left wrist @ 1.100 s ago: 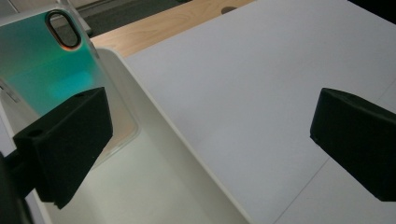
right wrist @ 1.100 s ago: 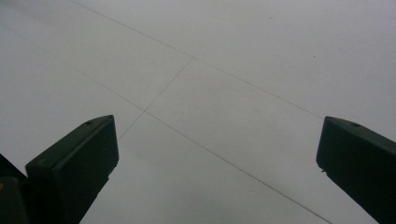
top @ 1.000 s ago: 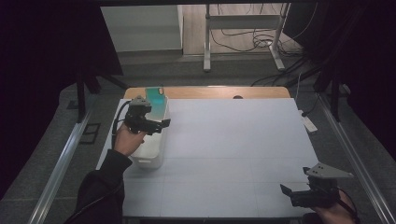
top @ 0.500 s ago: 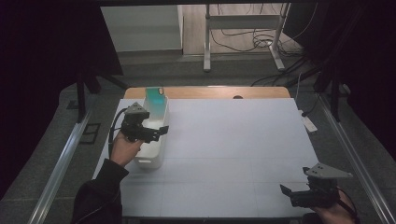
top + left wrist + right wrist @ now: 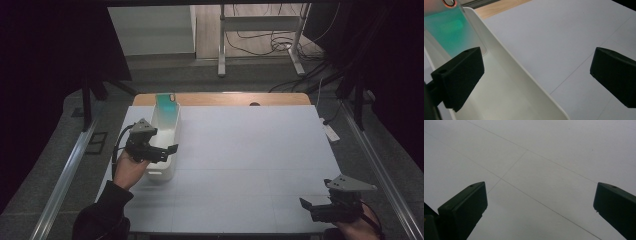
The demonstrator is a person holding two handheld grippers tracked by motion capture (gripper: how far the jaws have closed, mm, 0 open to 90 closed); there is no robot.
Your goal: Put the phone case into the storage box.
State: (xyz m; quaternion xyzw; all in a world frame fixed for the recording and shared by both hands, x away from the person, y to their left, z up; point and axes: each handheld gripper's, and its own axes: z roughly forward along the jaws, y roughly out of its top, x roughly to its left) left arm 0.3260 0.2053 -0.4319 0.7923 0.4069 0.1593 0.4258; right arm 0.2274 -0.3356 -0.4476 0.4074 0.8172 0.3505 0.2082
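Where the left tool (image 5: 169,149) straddles it, the bin (image 5: 165,131) looks smooth white plastic.

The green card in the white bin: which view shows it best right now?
The left gripper view: the green card stands close and large at the far end of the white bin, beyond the open left gripper. The high view shows it as a small green patch. The right gripper view looks at bare table.
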